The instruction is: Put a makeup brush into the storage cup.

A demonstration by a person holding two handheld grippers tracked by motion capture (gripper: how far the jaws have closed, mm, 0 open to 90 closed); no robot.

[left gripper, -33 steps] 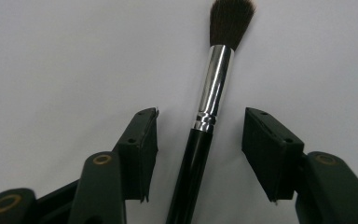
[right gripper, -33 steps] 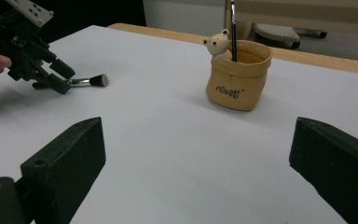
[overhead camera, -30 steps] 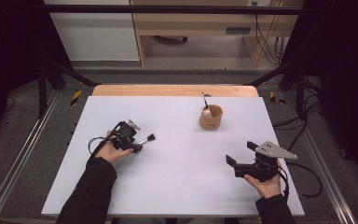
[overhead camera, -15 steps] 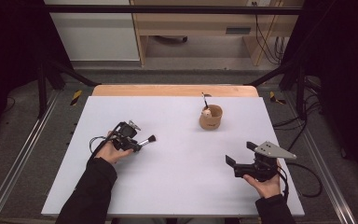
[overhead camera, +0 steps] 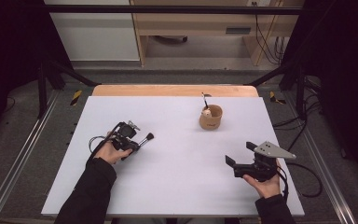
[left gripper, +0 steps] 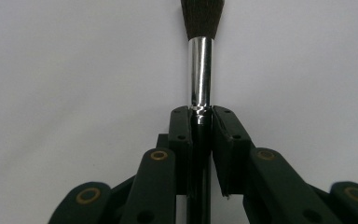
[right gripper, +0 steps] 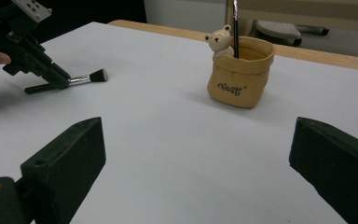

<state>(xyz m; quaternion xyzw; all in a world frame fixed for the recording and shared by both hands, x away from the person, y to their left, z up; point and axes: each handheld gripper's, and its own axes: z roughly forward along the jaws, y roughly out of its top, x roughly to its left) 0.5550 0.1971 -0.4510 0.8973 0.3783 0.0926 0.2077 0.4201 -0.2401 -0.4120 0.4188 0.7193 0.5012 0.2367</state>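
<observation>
My left gripper (overhead camera: 137, 143) is shut on a make-up brush (overhead camera: 148, 137) at the table's left, low over the white surface. In the left gripper view both pads clamp the brush's black handle just below its silver ferrule (left gripper: 200, 70), with the dark bristles pointing away from me. The right gripper view shows that brush (right gripper: 89, 77) lying nearly level, its handle end down by the table. My right gripper (overhead camera: 240, 154) is open at the front right with nothing between its jaws. A tan holder with a small bear (overhead camera: 210, 117) stands at the back centre-right, with a thin brush (right gripper: 235, 23) upright in it.
The white table top (overhead camera: 177, 186) ends in a wooden strip (overhead camera: 168, 90) along the far edge. Metal rails run down both sides of the table. Cables trail from each gripper, the right one looping off the table's right edge.
</observation>
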